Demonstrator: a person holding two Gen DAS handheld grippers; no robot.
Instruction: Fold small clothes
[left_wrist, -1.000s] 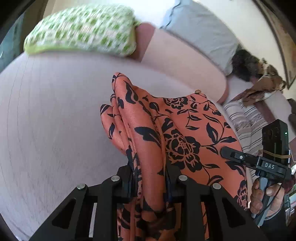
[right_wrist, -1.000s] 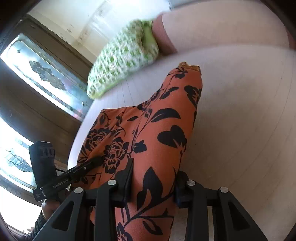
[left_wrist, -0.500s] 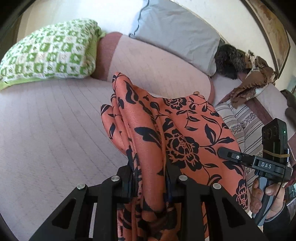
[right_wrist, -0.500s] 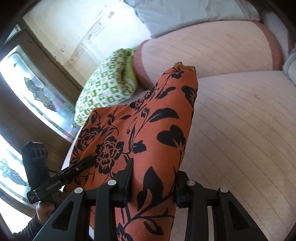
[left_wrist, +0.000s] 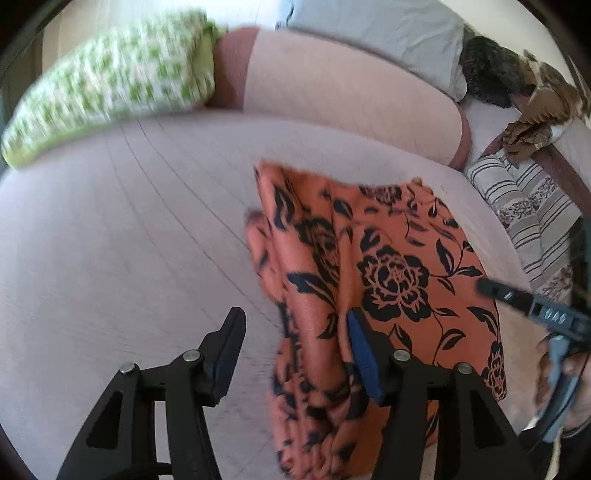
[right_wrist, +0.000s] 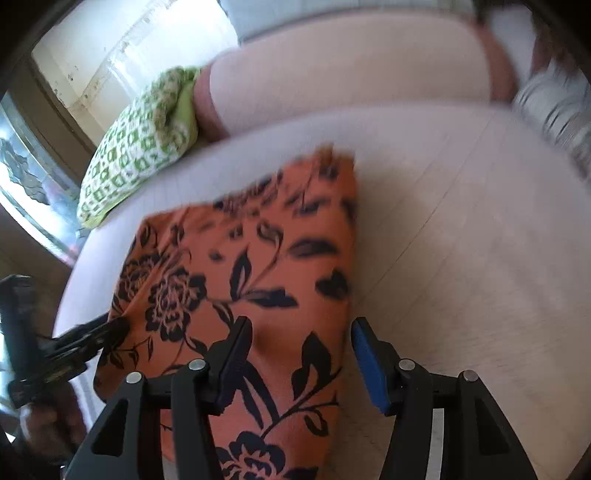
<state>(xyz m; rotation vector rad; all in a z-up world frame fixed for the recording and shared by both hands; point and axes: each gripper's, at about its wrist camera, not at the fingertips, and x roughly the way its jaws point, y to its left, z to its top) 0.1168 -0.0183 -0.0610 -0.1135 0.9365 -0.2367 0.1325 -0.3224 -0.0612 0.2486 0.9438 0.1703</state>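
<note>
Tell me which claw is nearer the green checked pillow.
Left. The left claw sits at the orange garment's pillow-side edge; the right claw is at its far edge from the green checked pillow.

Home, cushioned sofa (left_wrist: 129, 240), green pillow (left_wrist: 110, 92)

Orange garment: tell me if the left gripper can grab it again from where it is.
Probably yes. The left gripper is open, and the orange garment lies on the bed with a bunched edge already between its jaws. Nothing blocks it; the right gripper is open too.
</note>
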